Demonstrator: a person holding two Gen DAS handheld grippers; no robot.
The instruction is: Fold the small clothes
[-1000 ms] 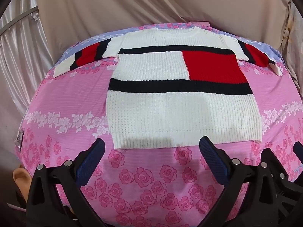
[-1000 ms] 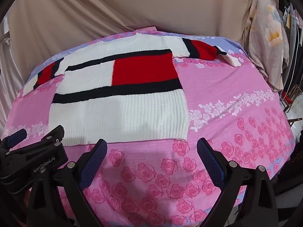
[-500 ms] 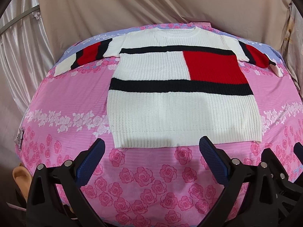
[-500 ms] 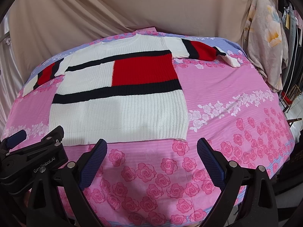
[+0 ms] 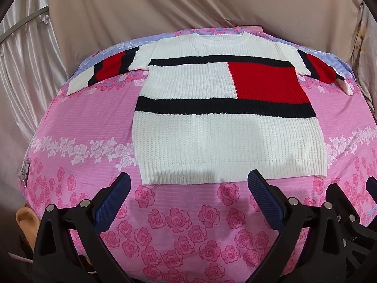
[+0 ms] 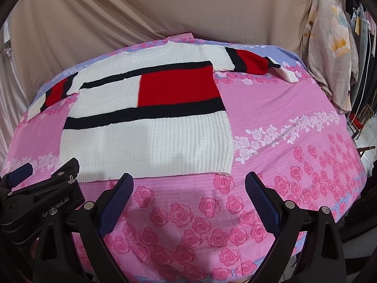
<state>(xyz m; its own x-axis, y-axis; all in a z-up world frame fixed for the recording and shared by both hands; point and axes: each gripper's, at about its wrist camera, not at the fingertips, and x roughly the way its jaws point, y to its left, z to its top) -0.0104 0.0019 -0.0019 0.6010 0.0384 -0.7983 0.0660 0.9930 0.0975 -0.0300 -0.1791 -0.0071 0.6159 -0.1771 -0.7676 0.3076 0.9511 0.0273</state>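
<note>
A small knit sweater (image 5: pixel 226 127) (image 6: pixel 146 139), white with black bands and a red block, lies flat and face up on the pink rose-print bedsheet (image 5: pixel 70 118) (image 6: pixel 294 108), both sleeves spread out sideways. My left gripper (image 5: pixel 188 184) hovers open just short of the hem, nothing between its blue pads. In the right wrist view my right gripper (image 6: pixel 189 184) is open too, near the hem's right half, and holds nothing. The left gripper's black body (image 6: pixel 40 195) shows at the lower left of that view.
Beige draped cloth (image 5: pixel 188 7) hangs behind the bed. A floral cloth (image 6: pixel 334 54) hangs at the right, with dark clutter beyond it. A person's ear (image 5: pixel 24 217) shows at the lower left. A silvery curtain (image 5: pixel 21 54) lines the left side.
Both cameras drifted very slightly; the sweater sits a touch lower in the views. Neither gripper opened, shut or touched anything.
</note>
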